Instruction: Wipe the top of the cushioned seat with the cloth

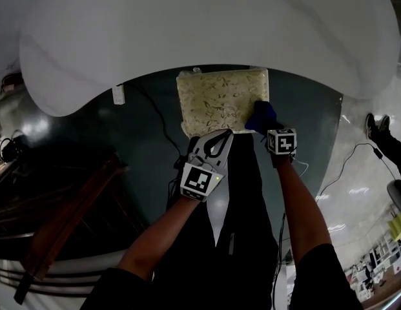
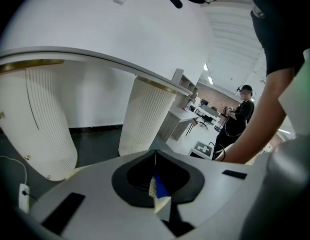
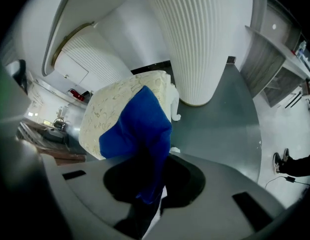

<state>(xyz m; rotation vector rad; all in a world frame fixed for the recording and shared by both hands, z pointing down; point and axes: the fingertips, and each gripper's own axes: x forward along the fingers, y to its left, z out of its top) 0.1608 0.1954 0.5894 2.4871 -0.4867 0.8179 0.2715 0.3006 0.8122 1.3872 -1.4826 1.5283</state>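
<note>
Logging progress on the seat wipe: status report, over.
Left gripper shut, empty, by the near edge of the cushioned seat. Right gripper shut on blue cloth at its near right corner. Nothing blocking the seat top.

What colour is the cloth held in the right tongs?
Solid blue cloth, clearest in the right gripper view.

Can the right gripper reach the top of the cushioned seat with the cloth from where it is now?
Probably yes: the right gripper holds the cloth right at the cushioned seat's near right corner, and nothing shows between them.
</note>
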